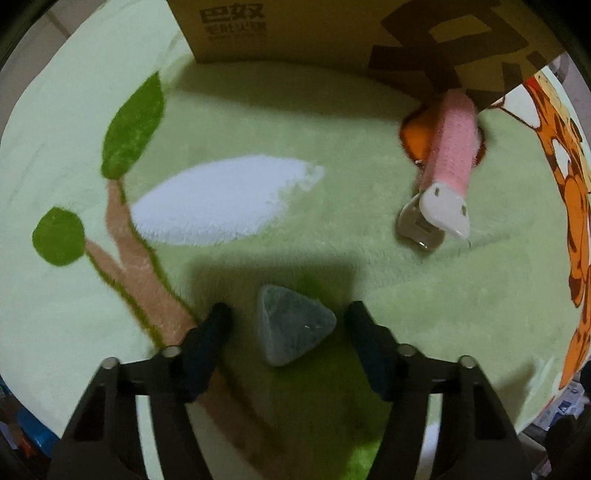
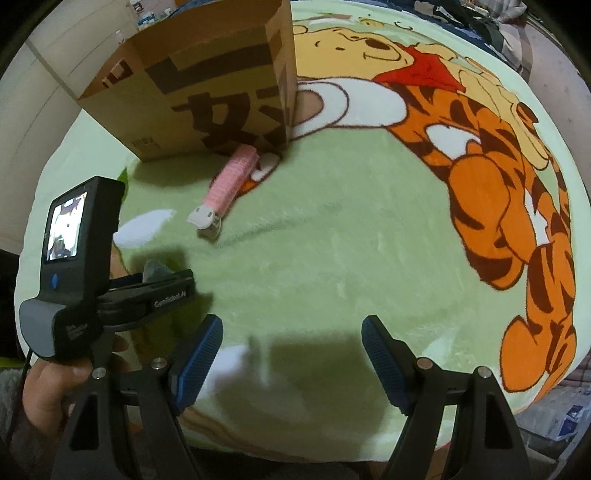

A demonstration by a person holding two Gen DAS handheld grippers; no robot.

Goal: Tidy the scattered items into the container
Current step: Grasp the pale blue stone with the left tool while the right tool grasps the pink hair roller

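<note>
A grey-green triangular block [image 1: 293, 325] lies on the green plush blanket [image 1: 332, 266]. My left gripper [image 1: 289, 310] points straight down over it, one finger on each side. A narrow gap shows at both pads, so the jaws stand open around the block. A pink hair clip with a white end [image 1: 448, 158] lies to the upper right, its tip near the cardboard box [image 1: 288, 33]. In the right wrist view my right gripper [image 2: 292, 325] hangs open over bare blanket with nothing between its fingers. The pink clip [image 2: 231, 173] lies ahead of it, beside the box [image 2: 207, 85].
The left gripper's camera housing [image 2: 81, 229] stands at the left of the right wrist view, held by a person's hand [image 2: 48, 387]. The blanket carries a tiger and bear print [image 2: 498, 177] on the right. Its edge drops off at lower right toward clutter [image 2: 565, 417].
</note>
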